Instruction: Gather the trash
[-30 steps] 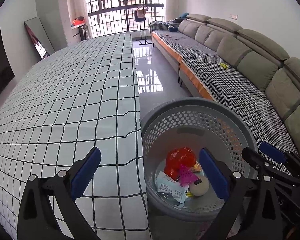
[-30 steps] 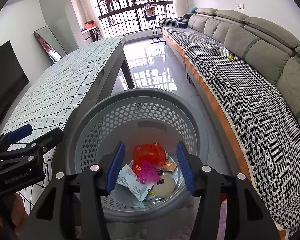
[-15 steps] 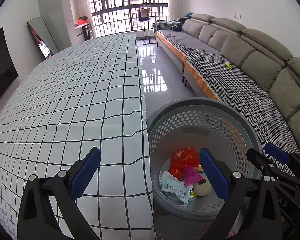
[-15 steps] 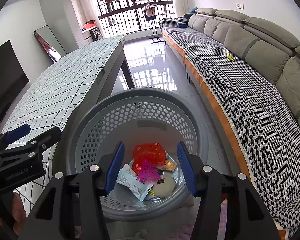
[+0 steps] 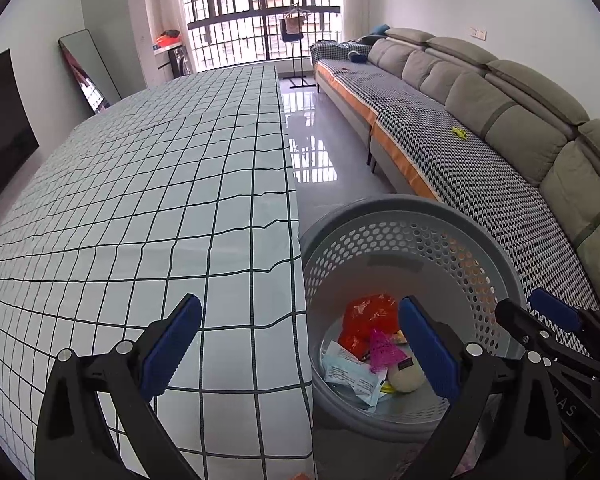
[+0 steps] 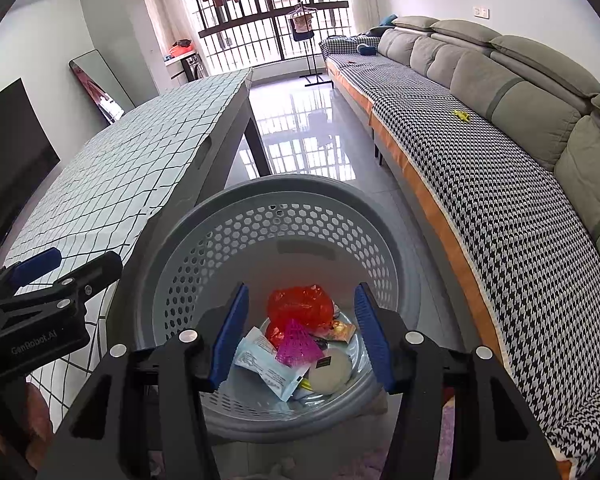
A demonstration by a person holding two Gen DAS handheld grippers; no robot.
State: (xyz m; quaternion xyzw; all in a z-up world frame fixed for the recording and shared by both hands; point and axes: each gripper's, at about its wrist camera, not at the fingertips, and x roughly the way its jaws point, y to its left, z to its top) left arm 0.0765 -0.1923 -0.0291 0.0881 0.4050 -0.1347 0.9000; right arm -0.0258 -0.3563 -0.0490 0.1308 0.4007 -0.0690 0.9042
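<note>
A grey perforated basket stands on the floor beside the table. At its bottom lie a red plastic bag, a pink mesh piece, a white packet and a round cream lid. My right gripper hangs above the basket's mouth, open, with nothing between its blue pads. My left gripper is open wide and empty, straddling the table's edge and the basket's left rim. Each gripper shows in the other's view, the left gripper at the left and the right gripper at the right.
A long table with a white checked cloth runs along the left. A grey sofa with a houndstooth cover lines the right wall, and a small yellow thing lies on its seat. Glossy floor runs between them towards the barred window.
The left wrist view has drifted very slightly, so the basket sits a touch further right in it. Both grippers keep their openings and the trash lies as before.
</note>
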